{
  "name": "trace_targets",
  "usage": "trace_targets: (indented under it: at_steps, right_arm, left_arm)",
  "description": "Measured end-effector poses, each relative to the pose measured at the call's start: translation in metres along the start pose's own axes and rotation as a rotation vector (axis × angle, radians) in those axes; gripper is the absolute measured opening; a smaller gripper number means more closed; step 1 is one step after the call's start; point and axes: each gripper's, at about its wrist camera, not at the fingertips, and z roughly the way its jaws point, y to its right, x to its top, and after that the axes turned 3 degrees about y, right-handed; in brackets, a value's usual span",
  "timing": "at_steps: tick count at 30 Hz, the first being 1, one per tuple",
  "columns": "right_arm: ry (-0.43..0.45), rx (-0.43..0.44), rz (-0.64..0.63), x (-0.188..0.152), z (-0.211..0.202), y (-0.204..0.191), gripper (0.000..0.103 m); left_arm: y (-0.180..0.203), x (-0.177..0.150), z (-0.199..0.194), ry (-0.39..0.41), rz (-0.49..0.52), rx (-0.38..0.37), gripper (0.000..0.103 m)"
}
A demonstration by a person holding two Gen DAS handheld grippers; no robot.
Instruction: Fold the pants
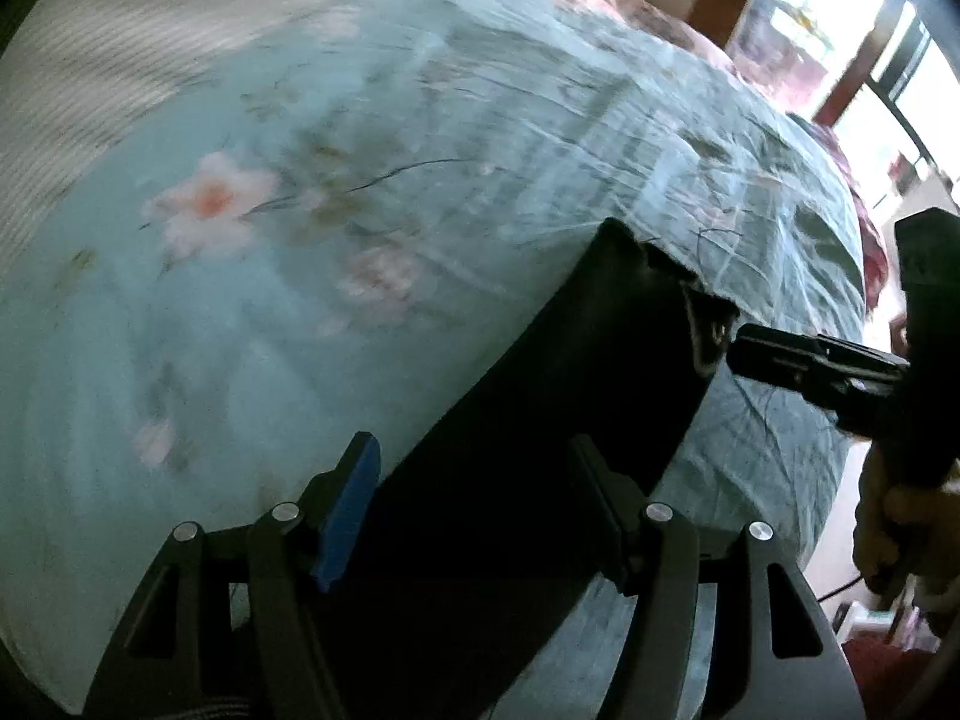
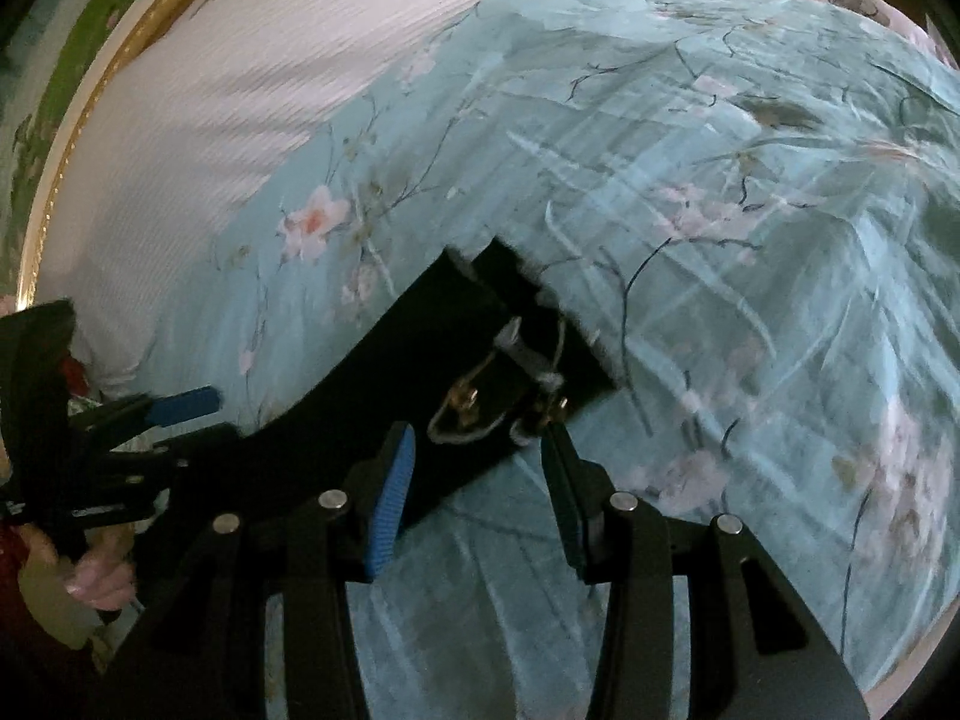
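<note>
Black pants [image 1: 540, 396] lie as a long dark band on the light blue floral bedspread [image 1: 240, 312]. In the left wrist view my left gripper [image 1: 474, 480] is open, its fingers on either side of the pants' near part. The right gripper [image 1: 744, 351] comes in from the right at the waist end. In the right wrist view the pants [image 2: 384, 372] show the waist with a drawstring and metal clasp [image 2: 510, 384]. My right gripper [image 2: 477, 468] is open just before the waist edge. The left gripper [image 2: 186, 405] shows at the left, by the pants' other end.
A white ribbed headboard or pillow [image 2: 228, 90] lies at the far side of the bed, with a gold-trimmed frame [image 2: 78, 120] behind it. A bright window and doorway [image 1: 852, 48] are at the right. A pink quilt [image 1: 630, 6] lies at the bed's far edge.
</note>
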Motion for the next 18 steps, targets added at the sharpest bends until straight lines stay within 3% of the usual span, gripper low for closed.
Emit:
trace_targets:
  at_steps: [7, 9, 10, 12, 13, 18]
  right_arm:
    - [-0.021, 0.046, 0.011, 0.011, 0.013, 0.010, 0.045]
    - [-0.031, 0.062, 0.018, 0.011, 0.017, 0.013, 0.038]
    - [-0.039, 0.075, 0.021, 0.010, 0.019, 0.014, 0.032]
    - [-0.048, 0.083, 0.017, 0.009, 0.021, 0.015, 0.021]
    - [-0.051, 0.083, 0.012, 0.007, 0.022, 0.014, 0.014]
    - [-0.026, 0.093, 0.003, 0.006, 0.017, 0.014, 0.009]
  left_arm:
    - [0.017, 0.035, 0.041, -0.070, 0.040, -0.078, 0.065]
    - [0.022, 0.040, 0.049, -0.087, 0.051, -0.098, 0.063]
    - [0.025, 0.042, 0.053, -0.097, 0.057, -0.105, 0.058]
    - [0.028, 0.044, 0.061, -0.117, 0.064, -0.114, 0.031]
    - [0.029, 0.044, 0.065, -0.123, 0.065, -0.106, 0.011]
    - [0.034, 0.046, 0.062, -0.090, 0.093, -0.096, 0.005]
